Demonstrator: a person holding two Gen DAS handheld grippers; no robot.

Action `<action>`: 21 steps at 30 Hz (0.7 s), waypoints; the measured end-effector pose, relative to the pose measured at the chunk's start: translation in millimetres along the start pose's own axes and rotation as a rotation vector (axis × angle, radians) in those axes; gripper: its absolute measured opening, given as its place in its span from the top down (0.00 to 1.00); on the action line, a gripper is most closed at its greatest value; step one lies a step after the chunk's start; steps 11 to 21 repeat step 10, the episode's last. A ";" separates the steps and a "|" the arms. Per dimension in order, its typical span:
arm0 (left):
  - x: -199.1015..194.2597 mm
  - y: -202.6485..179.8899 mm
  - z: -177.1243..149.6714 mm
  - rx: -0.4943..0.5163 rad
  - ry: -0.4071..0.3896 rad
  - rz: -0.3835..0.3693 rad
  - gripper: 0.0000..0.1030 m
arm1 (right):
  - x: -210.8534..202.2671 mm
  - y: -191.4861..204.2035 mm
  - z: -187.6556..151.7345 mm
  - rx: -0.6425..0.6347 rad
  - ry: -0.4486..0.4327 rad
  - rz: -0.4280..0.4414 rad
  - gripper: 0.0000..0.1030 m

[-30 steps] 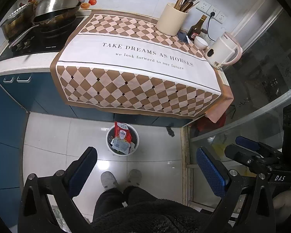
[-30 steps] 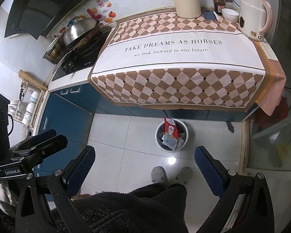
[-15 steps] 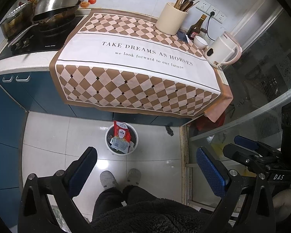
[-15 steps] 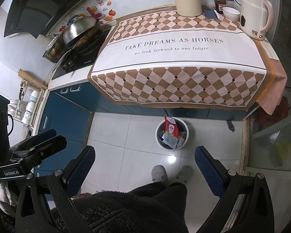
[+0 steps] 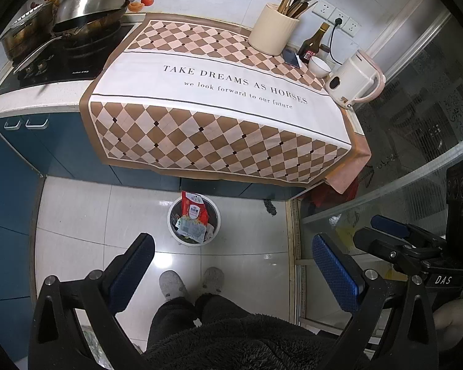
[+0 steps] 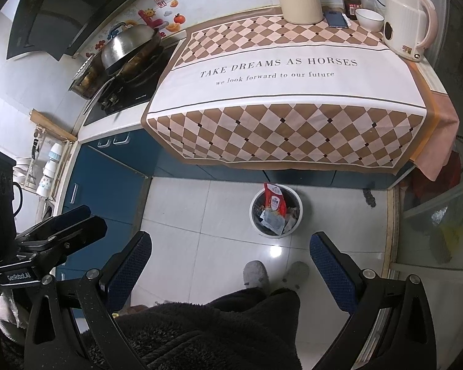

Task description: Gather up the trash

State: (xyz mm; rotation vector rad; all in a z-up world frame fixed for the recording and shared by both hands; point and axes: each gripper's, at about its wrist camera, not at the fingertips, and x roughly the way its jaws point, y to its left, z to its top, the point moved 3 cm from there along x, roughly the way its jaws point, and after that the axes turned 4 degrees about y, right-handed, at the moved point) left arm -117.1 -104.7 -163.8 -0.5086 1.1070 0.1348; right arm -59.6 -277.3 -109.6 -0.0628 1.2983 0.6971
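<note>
A white round trash bin (image 5: 173, 231) stands on the tiled floor under the counter's front edge; it also shows in the right wrist view (image 6: 255, 229). A red snack packet (image 5: 195, 208) and other wrappers (image 5: 190, 228) fill it, and the red packet (image 6: 274, 201) sticks up over the rim. My left gripper (image 5: 231, 269) is open and empty, held high above the floor near the bin. My right gripper (image 6: 231, 266) is open and empty at about the same height. The checkered tablecloth (image 5: 219, 117) on the counter carries no loose trash that I can see.
On the counter stand a cream utensil holder (image 5: 274, 29), a dark bottle (image 5: 312, 46), a phone (image 5: 291, 58), a white bowl (image 5: 319, 66) and a white kettle (image 5: 353, 81). A wok (image 5: 89, 7) sits on the stove at left. A glass partition (image 5: 416, 129) is at right. The person's slippers (image 5: 171, 285) are below.
Both grippers have drifted slightly; the view has shifted a little. Both stay open and empty. The bin and counter items have not moved.
</note>
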 end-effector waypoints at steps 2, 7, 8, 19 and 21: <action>0.0 -0.8 -0.5 -0.001 0.000 0.000 0.00 | 0.3 0.2 -0.4 0.002 0.000 0.003 0.00; -0.9 -0.7 -1.7 -0.003 -0.003 0.003 0.00 | -0.8 0.0 1.2 0.003 0.001 0.007 0.00; -0.4 1.1 -2.0 -0.003 -0.003 0.003 0.00 | -1.2 -0.5 1.7 0.002 0.001 0.008 0.00; 0.1 0.2 -2.4 -0.003 -0.003 0.005 0.00 | -1.6 -1.1 2.9 0.004 0.001 0.008 0.00; 0.1 0.2 -2.4 -0.003 -0.003 0.005 0.00 | -1.6 -1.1 2.9 0.004 0.001 0.008 0.00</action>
